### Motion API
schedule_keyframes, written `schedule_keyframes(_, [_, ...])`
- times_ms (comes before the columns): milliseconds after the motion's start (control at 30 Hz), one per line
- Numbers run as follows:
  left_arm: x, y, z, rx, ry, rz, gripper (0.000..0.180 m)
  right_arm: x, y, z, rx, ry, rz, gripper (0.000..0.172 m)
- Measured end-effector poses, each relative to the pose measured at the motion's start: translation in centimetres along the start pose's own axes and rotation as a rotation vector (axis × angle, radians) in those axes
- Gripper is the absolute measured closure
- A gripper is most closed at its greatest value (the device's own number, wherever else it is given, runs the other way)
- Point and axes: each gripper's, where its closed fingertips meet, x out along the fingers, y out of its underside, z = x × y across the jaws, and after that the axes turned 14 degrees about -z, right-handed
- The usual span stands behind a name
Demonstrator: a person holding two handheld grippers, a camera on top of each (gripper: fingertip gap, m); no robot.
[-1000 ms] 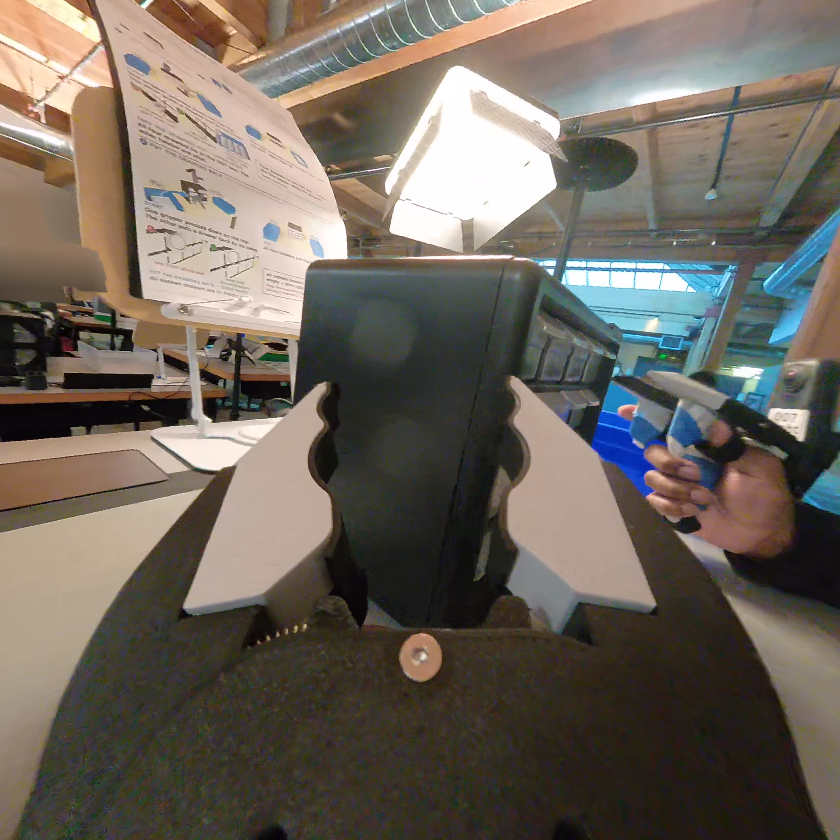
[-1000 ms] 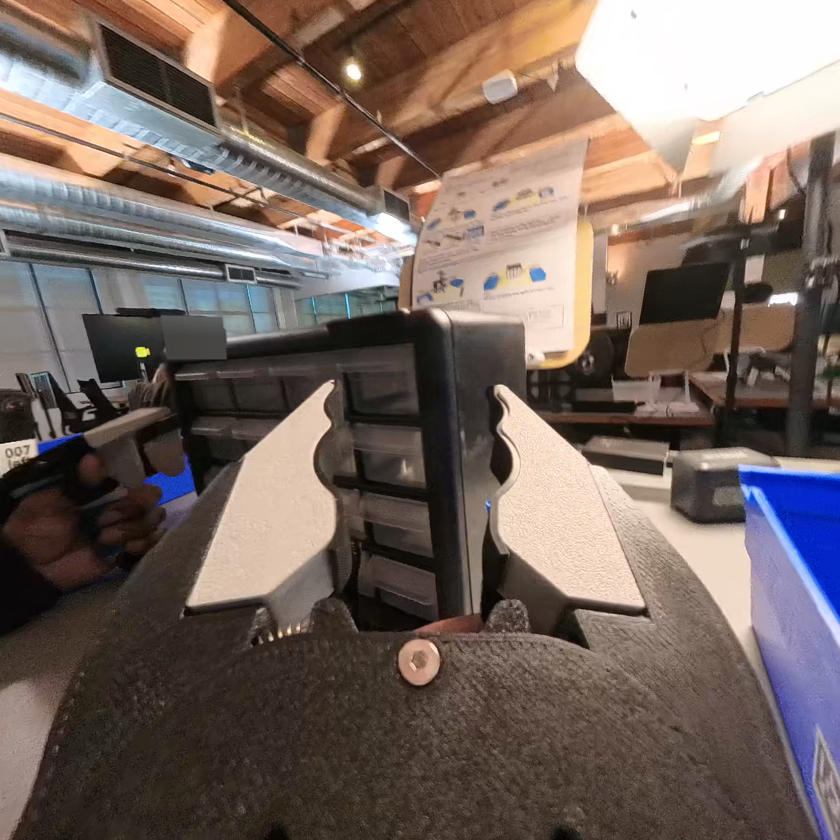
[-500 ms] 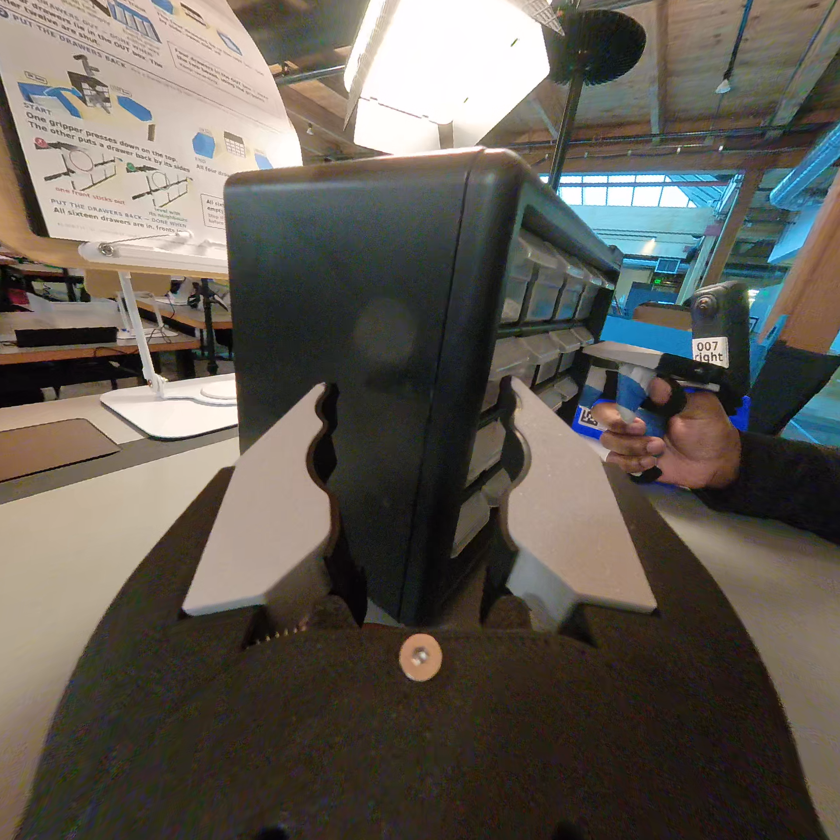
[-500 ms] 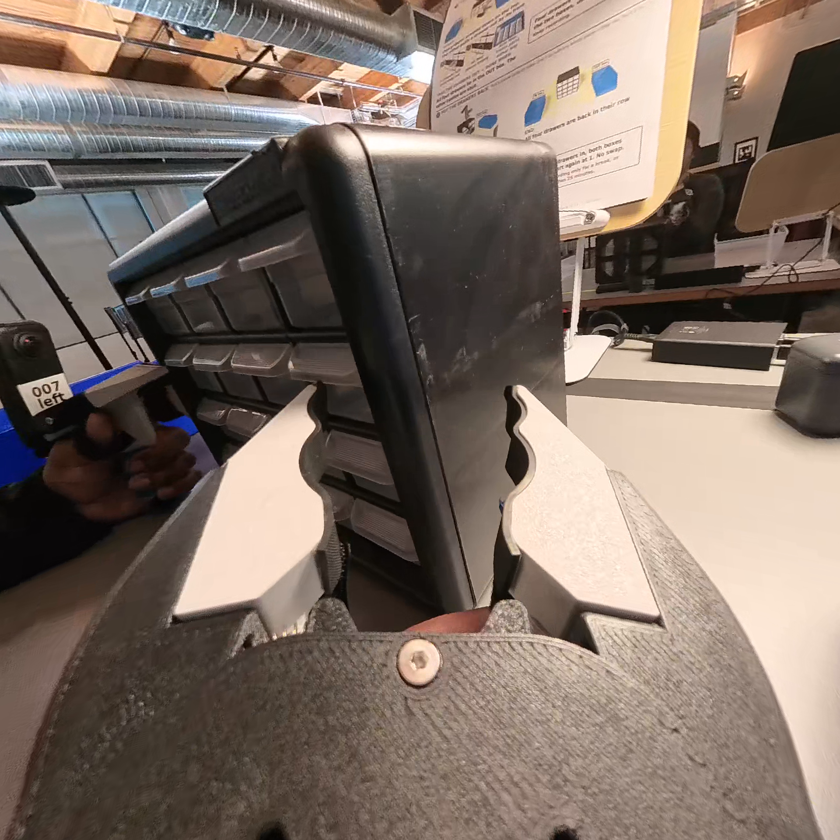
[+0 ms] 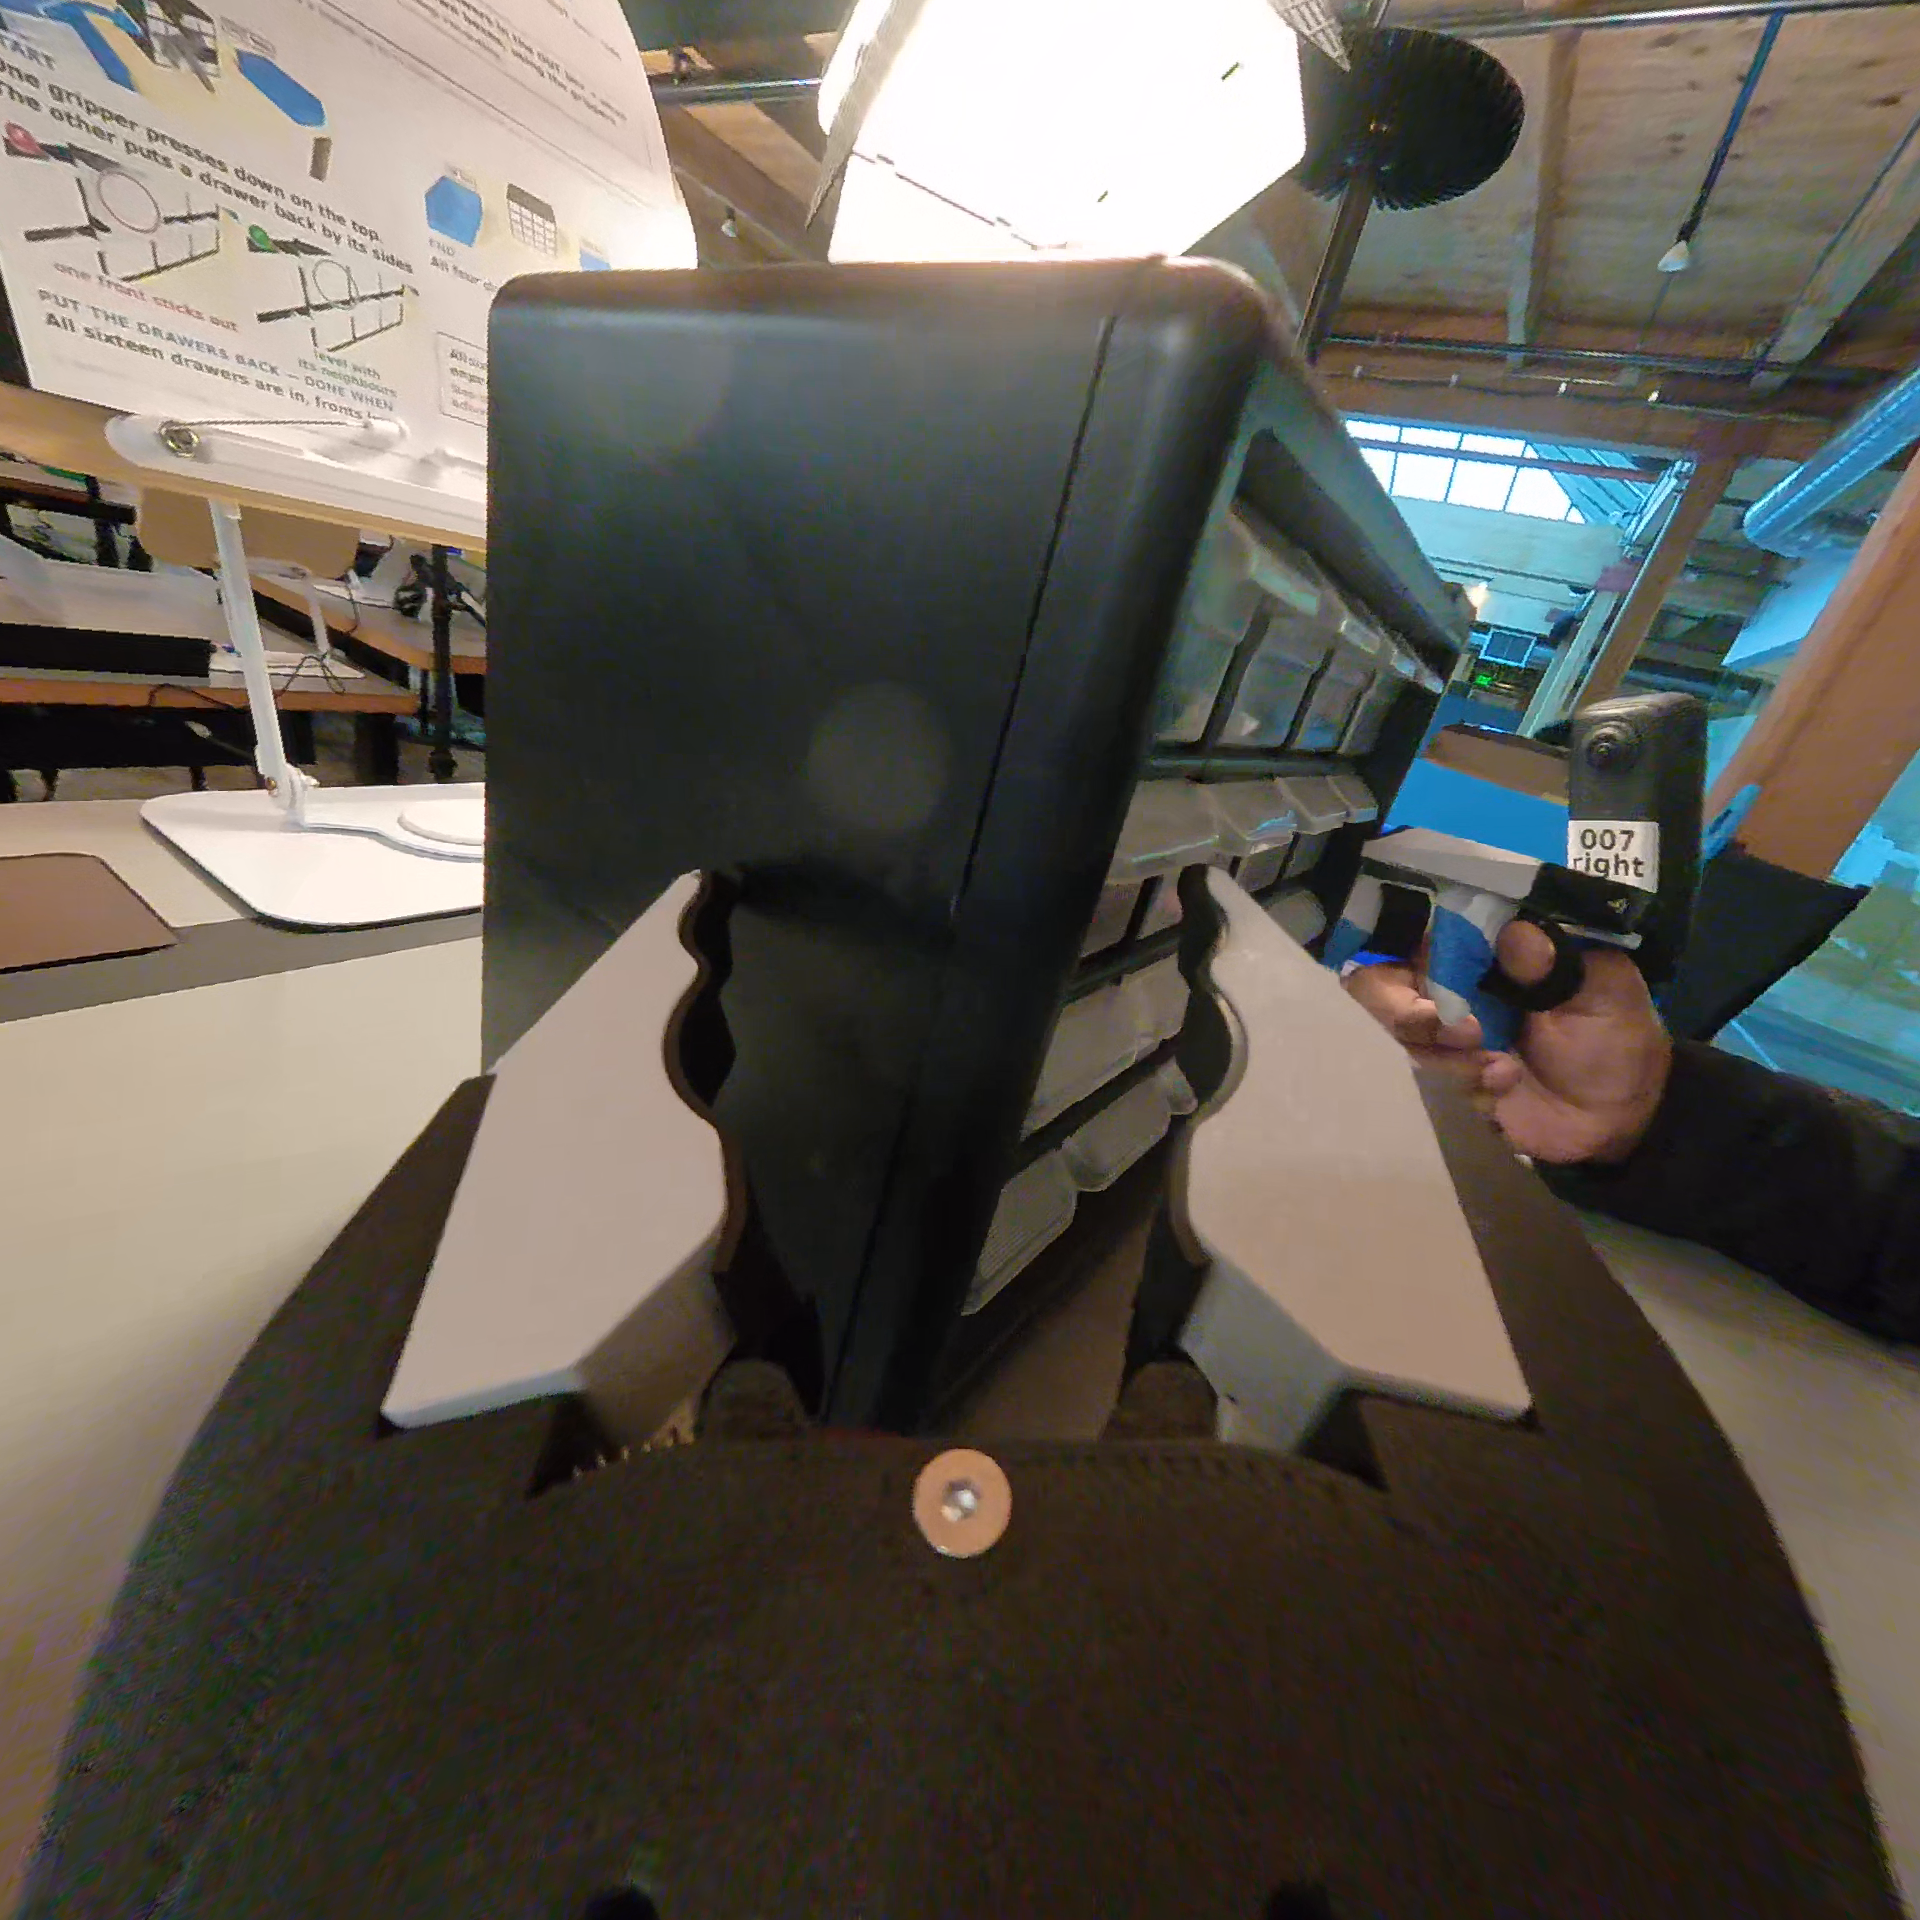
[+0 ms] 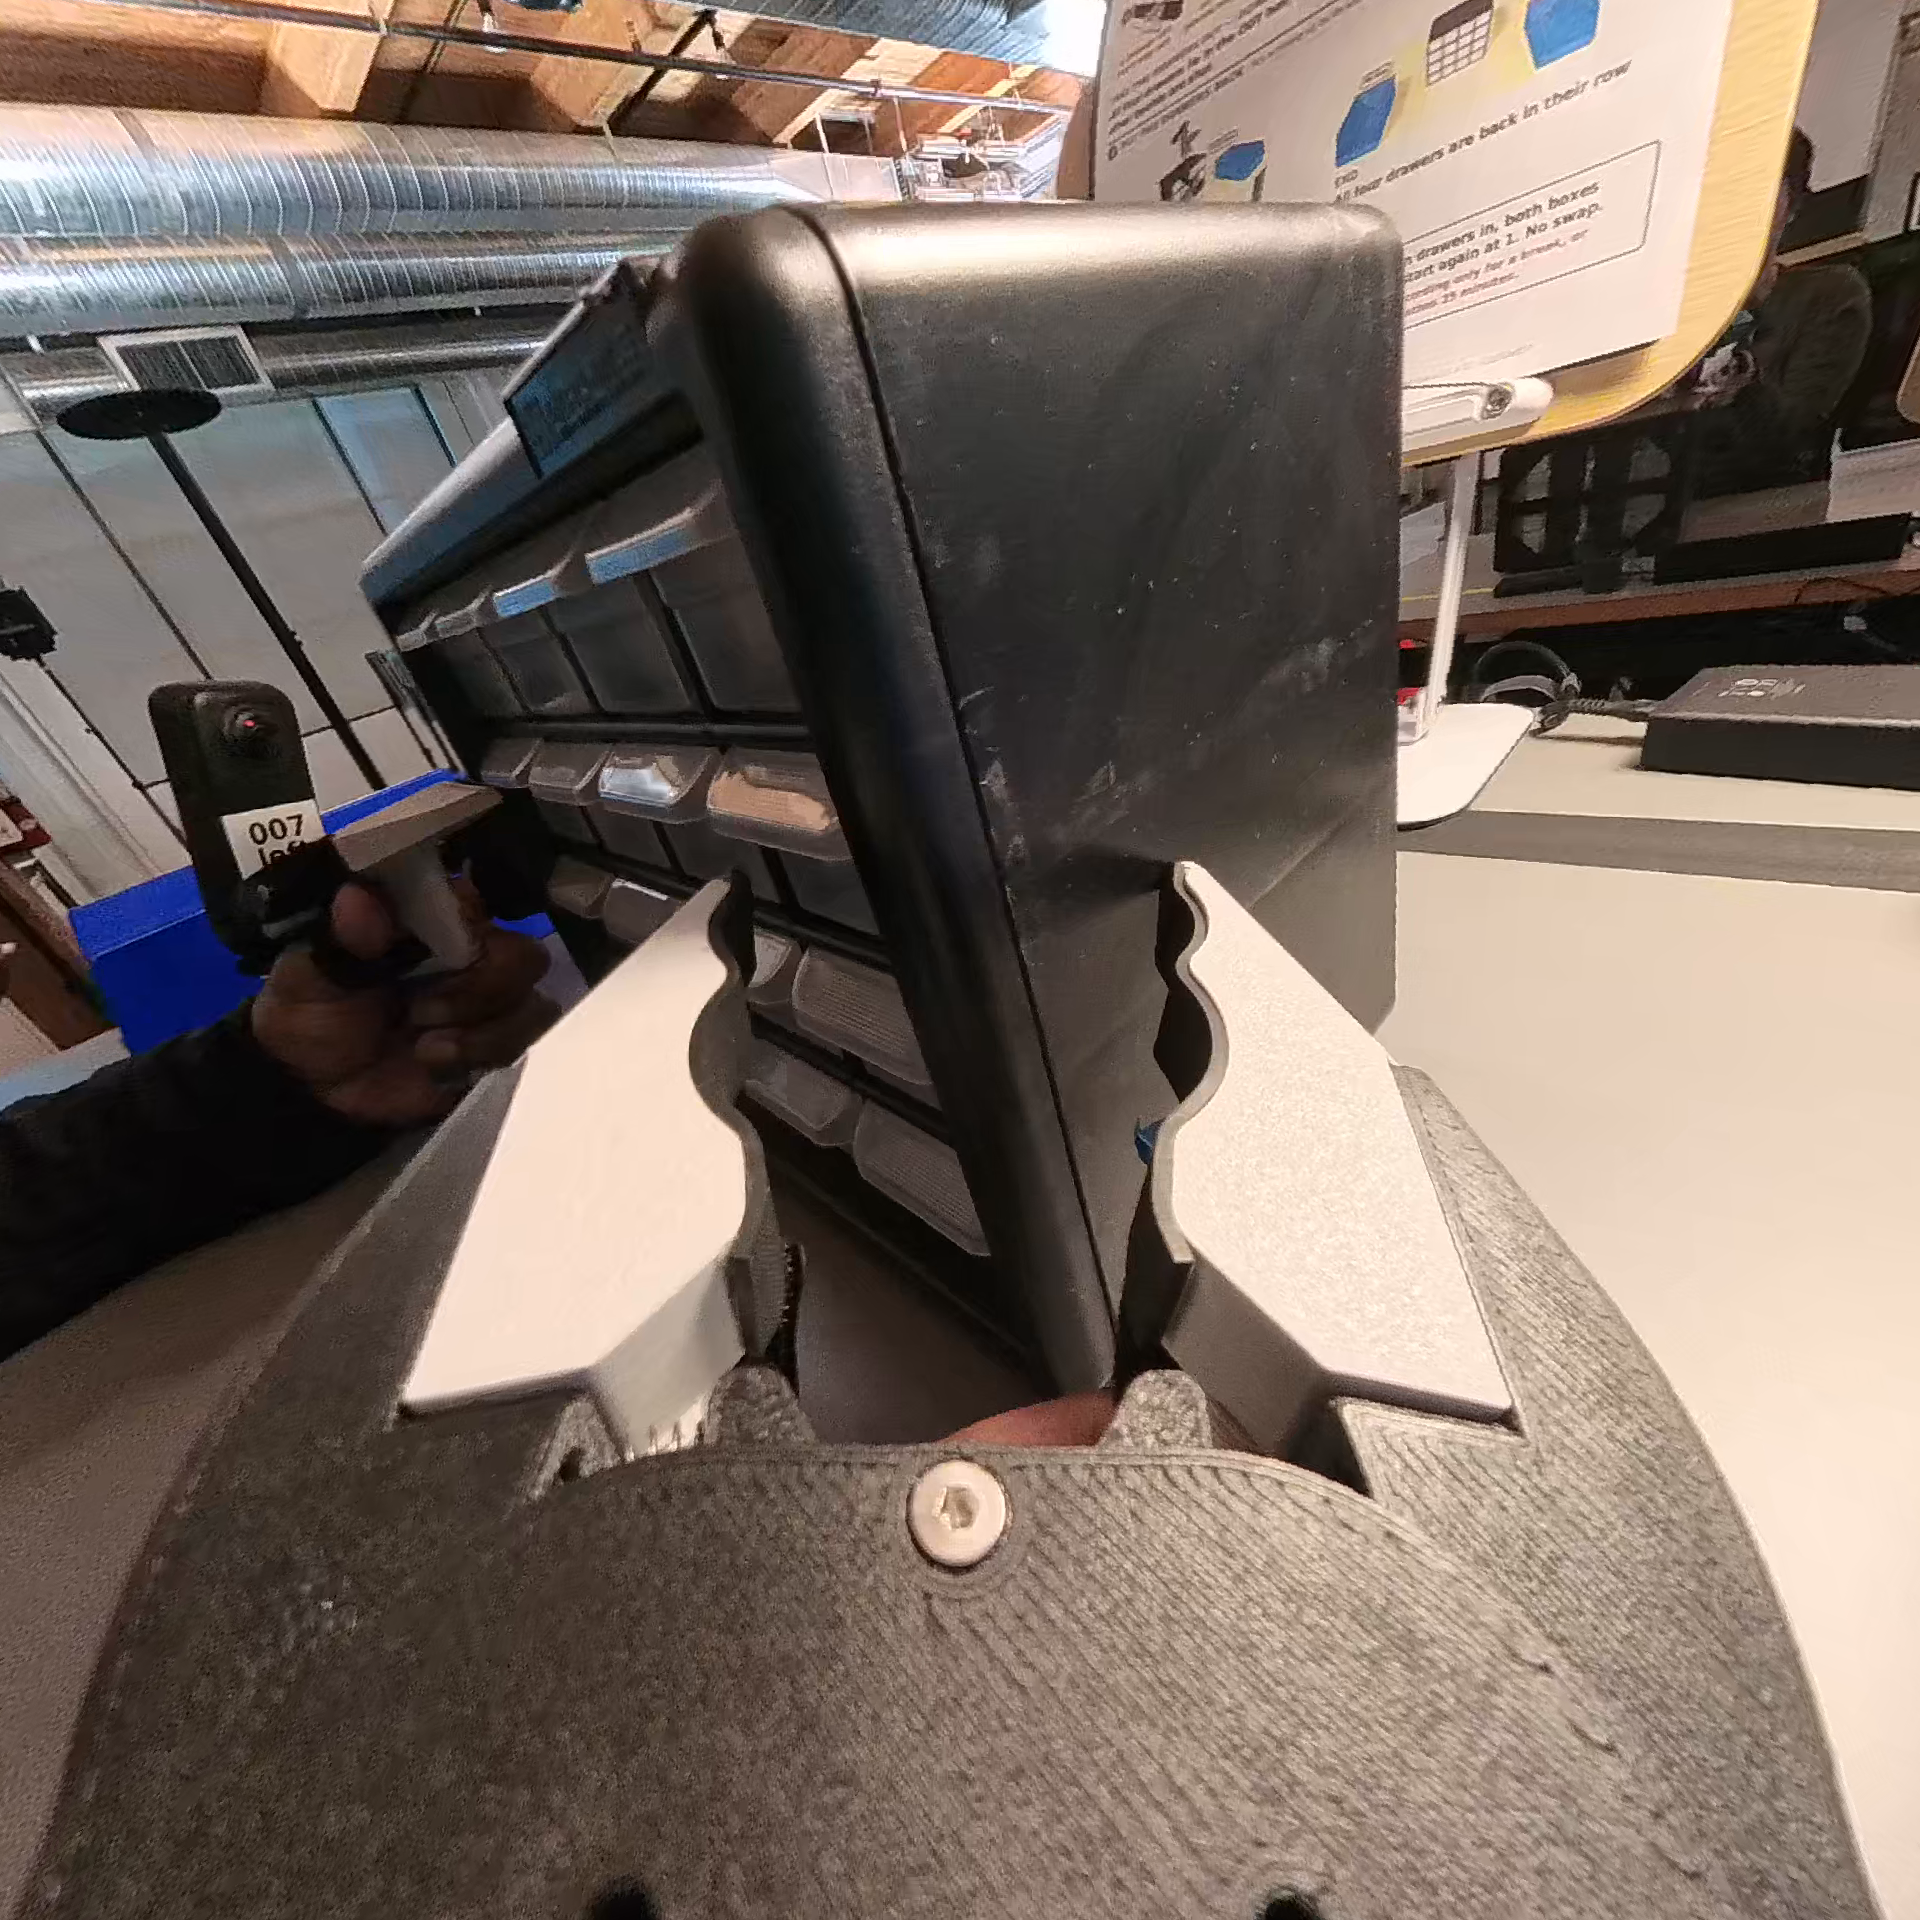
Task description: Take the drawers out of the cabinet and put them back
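Cabinet now nearer, base hidden behind fingers, drawers blurry

Bright indoor light. Softbox lamp overhead is blown out to white in the left wrist view, spilling glare over the top edge of the black cabinet, whose side shows a faint round lens flare. Windows at far right are overexposed blue. Right wrist view is evener; cabinet side shows scuffs clearly. Strong fisheye bending at edges. Fingers cast dark shadows onto the cabinet. Slight softness in both views, background included.
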Motion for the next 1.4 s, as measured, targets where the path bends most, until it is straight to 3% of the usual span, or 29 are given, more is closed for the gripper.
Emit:
schedule_keyframes(367, [-2.4, 0.0, -3.5, 0.046, -0.033, 0.003, 0.094, -1.9, -0.1, 2.0, -0.028, 0.038, 0.012, 0.085])
schedule_keyframes(667, [-2.7, -0.3, -3.5, 0.052, -0.037, -0.001, 0.097, -2.6, -0.2, 2.5, -0.032, 0.027, 0.017, 0.089])
schedule_keyframes(833, [-3.5, -2.5, -3.7, 0.245, -0.028, -0.030, 0.100, -4.2, -3.0, 3.4, -0.062, 0.037, -0.061, 0.098])
schedule_keyframes(1000, [-4.0, -7.1, -4.7, 0.246, 0.013, -0.135, 0.100, -6.8, -2.0, 6.8, 0.001, -0.039, -0.035, 0.106])
schedule_keyframes(1200, [-0.7, -10.4, -5.0, 0.383, -0.006, 0.003, 0.100, -5.6, 1.1, 11.6, -0.073, -0.236, 0.116, 0.111])
schedule_keyframes(1400, [4.5, -11.1, -6.0, 0.463, 0.061, 0.262, 0.101, -1.1, 1.4, 15.5, 0.165, -0.236, 0.091, 0.115])
